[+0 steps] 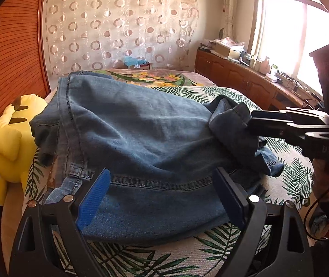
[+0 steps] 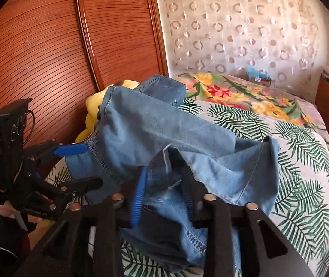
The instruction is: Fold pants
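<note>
**Item: jeans, part-folded, near edge of the bed**

Your left gripper (image 1: 162,196) stands wide apart over the waist seam, gripping nothing. Your right gripper (image 2: 164,196) has denim between its fingers, though whether the pads press it you cannot tell. The jeans (image 1: 136,124) run from the bed (image 2: 303,161)'s near edge toward the yellow plush (image 1: 9,138); lay that hem flat before releasing.

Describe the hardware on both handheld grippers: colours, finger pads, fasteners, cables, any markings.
Both are black plastic with triangular cut-outs in the finger arms and round silver fasteners at the pivots. The left gripper carries ribbed blue pads; the right gripper has the same blue ribbing. A black box sits on top of each, with thin black cables trailing from it. Pale lettering marks the right gripper's body, too blurred to read.
</note>
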Tool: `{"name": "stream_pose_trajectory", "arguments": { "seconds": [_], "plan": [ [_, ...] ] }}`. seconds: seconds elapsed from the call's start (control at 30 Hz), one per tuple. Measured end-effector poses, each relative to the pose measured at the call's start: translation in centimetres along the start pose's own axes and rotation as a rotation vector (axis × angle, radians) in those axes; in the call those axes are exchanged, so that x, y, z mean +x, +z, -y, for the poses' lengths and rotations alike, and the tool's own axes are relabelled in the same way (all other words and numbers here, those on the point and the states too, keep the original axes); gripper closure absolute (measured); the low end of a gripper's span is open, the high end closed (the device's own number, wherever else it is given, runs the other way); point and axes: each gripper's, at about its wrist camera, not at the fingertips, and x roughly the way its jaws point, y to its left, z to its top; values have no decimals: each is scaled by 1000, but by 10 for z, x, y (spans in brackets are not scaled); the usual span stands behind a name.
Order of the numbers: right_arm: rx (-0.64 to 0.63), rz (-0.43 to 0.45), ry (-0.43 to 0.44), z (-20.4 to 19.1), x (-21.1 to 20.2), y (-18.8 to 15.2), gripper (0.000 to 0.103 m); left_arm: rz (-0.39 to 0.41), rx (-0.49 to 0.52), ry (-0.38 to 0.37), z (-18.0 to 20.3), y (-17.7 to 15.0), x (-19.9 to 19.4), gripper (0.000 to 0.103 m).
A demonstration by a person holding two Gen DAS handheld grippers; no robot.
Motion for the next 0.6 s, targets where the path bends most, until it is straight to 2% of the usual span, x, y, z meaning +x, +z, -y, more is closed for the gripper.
{"name": "stream_pose_trajectory", "arguments": {
  "seconds": [0.1,0.3,0.47,0.6],
  "plan": [
    [19,19,-17,9,-9,6,59,-1,2,-8,4,0,3,13],
    [45,37,-108,26,-17,4,58,-11,16,-33,12,1,9,13],
    [82,13,-202,44,-13,-4,54,-20,33,-52,23,5,14,13],
    [140,-21,-227,55,-4,-11,54,-14,51,-68,32,9,13,13]
  ]
}}
